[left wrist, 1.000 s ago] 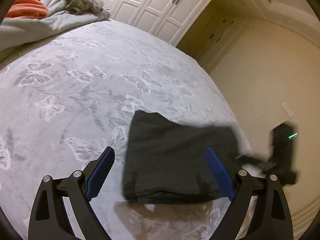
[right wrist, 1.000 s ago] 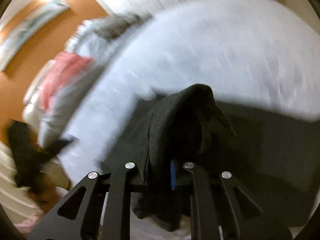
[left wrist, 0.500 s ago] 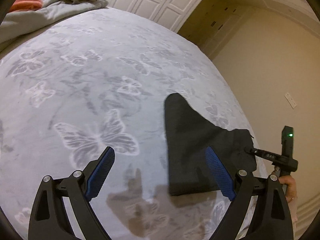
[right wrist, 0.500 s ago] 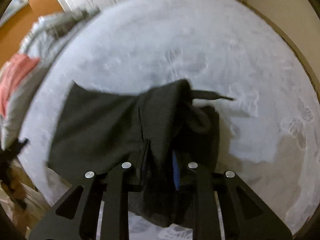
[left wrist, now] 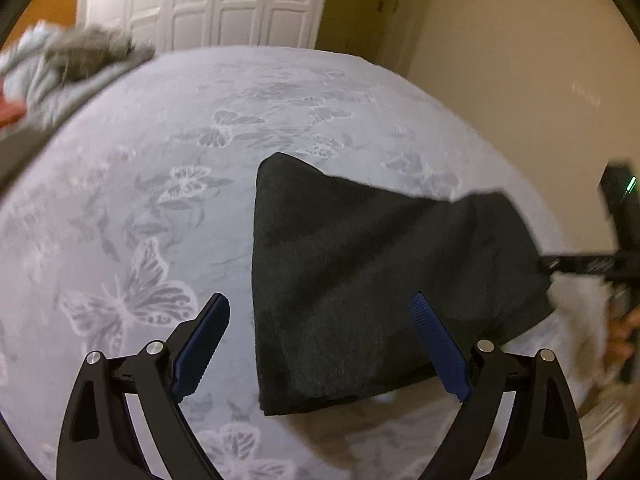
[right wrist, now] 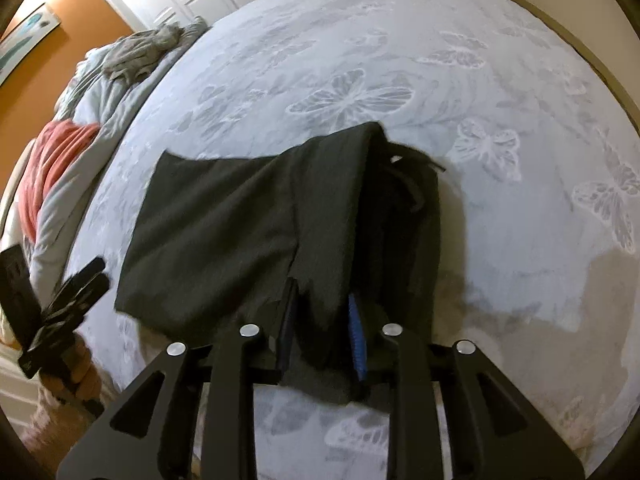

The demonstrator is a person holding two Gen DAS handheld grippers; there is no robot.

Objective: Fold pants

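Two grippers are working one pair of black pants [left wrist: 360, 280] on a butterfly-print bedspread [left wrist: 160, 200]. We are pinching a bunched edge of the pants [right wrist: 224, 232] with the right gripper [right wrist: 320, 336], its jaws closed on the fabric at lower centre of the right wrist view, lifting that side while the rest is lying flat toward centre left. We are holding the left gripper [left wrist: 320, 344] wide open and empty above the near edge of the cloth at lower centre of the left wrist view. Judging by the compact dark rectangle, folding is well along; laying down the raised edge and smoothing appear to remain. Rumpled bedding [right wrist: 132, 56] is sitting upper left.
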